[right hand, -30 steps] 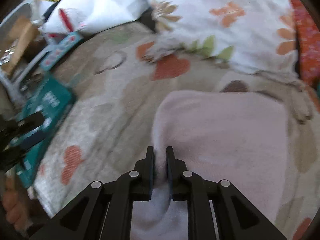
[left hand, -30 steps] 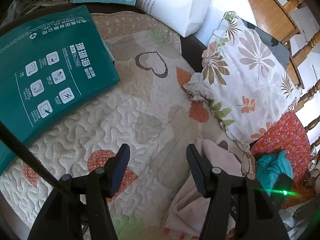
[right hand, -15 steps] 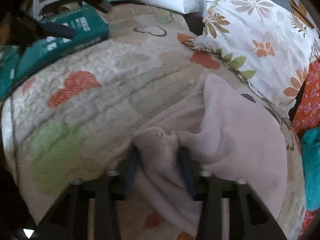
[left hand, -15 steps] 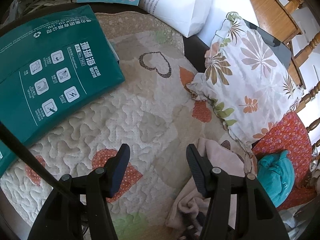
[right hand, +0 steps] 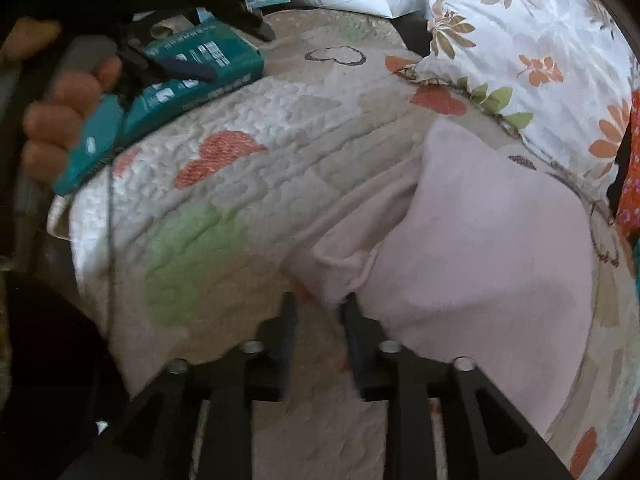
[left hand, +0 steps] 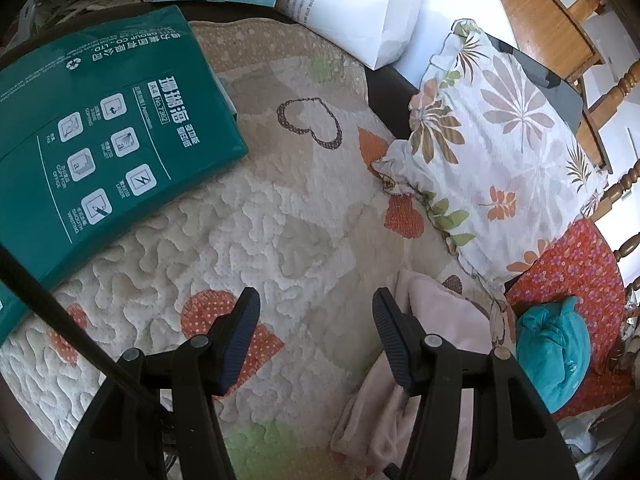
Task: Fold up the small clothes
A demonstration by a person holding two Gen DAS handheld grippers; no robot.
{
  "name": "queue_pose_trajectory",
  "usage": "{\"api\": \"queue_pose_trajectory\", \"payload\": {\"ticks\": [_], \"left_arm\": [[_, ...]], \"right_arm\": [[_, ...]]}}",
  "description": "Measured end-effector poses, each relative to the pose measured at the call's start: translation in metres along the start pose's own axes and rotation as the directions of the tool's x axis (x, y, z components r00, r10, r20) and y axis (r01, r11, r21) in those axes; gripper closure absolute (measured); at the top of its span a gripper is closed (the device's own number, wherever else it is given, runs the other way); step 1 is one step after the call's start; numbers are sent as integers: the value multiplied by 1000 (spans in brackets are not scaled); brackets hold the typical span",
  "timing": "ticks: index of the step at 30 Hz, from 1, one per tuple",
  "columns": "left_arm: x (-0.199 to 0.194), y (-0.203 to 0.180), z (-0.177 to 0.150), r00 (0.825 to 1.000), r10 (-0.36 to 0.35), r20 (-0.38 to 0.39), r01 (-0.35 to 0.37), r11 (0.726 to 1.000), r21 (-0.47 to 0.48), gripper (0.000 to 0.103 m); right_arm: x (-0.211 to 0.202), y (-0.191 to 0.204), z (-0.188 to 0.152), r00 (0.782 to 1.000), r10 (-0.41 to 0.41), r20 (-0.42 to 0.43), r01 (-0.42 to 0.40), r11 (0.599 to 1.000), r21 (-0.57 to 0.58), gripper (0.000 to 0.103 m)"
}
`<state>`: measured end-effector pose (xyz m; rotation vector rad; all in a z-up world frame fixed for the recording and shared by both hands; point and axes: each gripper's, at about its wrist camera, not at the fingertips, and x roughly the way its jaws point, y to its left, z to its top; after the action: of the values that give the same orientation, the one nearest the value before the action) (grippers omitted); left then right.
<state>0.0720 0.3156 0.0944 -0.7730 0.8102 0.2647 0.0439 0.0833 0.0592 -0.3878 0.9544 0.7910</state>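
1. Surface: a quilted cover [left hand: 280, 240] in cream, stitched with orange, green and outlined hearts, laid over a dark piece of furniture; a wooden floor and wooden chairs [left hand: 600, 52] show at the far right of the left wrist view.
2. Pale pink garment [right hand: 480, 240] — the small piece of clothing, lying on the quilt toward its right side, near the floral pillow. It is partly folded, with a doubled edge and a rumpled corner pointing toward the right gripper. In the left wrist view the same cloth [left hand: 436, 312] lies just beside and partly under the right-hand finger.
3. Left gripper [left hand: 316, 338]: jaws spread wide, nothing between them, only bare quilt below. Whether its finger touches the pink cloth cannot be told.
4. Right gripper [right hand: 318, 312]: jaws parted, with the garment's rumpled corner just ahead of the tips; the view is blurred, and no cloth shows pinched between them.
5. Hand [right hand: 60, 120]: bare fingers seen at the left of the right wrist view, wrapped around the other tool's handle.
6. Green paper pack [left hand: 100, 152], printed with white icons and text — resting on the quilt's left part, well apart from the garment.
7. Floral pillow [left hand: 500, 152]: white with brown and orange leaves, at the quilt's right edge.
8. White bag [left hand: 360, 4] with printed text, behind the quilt.
9. Teal cloth [left hand: 556, 352], bunched on an orange flowered fabric [left hand: 576, 264], to the right of the pink garment.
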Motion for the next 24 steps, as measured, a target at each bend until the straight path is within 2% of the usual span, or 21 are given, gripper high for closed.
{"api": "queue_pose_trajectory", "payload": {"ticks": [2,5,6,8,11,14,16,18,19,20,21,22,24], "left_arm": [[0,0,1,1000,-1,2,1,1000,0,46],[1,-1,1,1000,-5,4,5,1000,-9,45],[2,-2,0,1000,-6,0,6,1000,-10,45],[5,-4,-1,1000,-11,-12,11,1000,-8,45],[6,-5,-2,1000,-6,-13,6,1000,1,45],[4,-6,0,1000,-4,-5,4,1000,2,45],[4,-6,1,1000,-2,-1,2,1000,6,44],[5,-6,2,1000,5,-2,-5,1000,11,44],[6,-6,2,1000,8,-4,-7,1000,13,44],[8,-7,1,1000,11,-6,-11,1000,15,44],[9,-8,1,1000,14,-7,-14,1000,18,44],[9,-9,0,1000,17,-8,-17,1000,23,44],[11,-10,-3,1000,21,-14,-20,999,37,44]], "right_arm": [[-19,-12,10,999,22,46,-24,998,53,71],[-29,-30,30,995,-52,88,43,994,105,71],[-27,-36,38,991,-100,90,89,989,120,71],[-12,-49,53,984,-166,61,155,977,147,73],[22,-69,67,970,-240,-27,241,950,199,89],[60,-91,75,987,-136,-86,156,935,317,92],[64,-98,80,999,-32,-19,37,922,386,92],[69,-103,85,994,104,25,-104,888,447,92],[75,-101,86,988,151,22,-144,879,455,92],[82,-95,85,985,171,-3,-152,880,450,92],[88,-89,85,987,158,-33,-129,893,431,92],[86,-85,84,990,140,-31,-114,901,420,92],[69,-83,79,988,155,30,-152,888,435,92]]}}
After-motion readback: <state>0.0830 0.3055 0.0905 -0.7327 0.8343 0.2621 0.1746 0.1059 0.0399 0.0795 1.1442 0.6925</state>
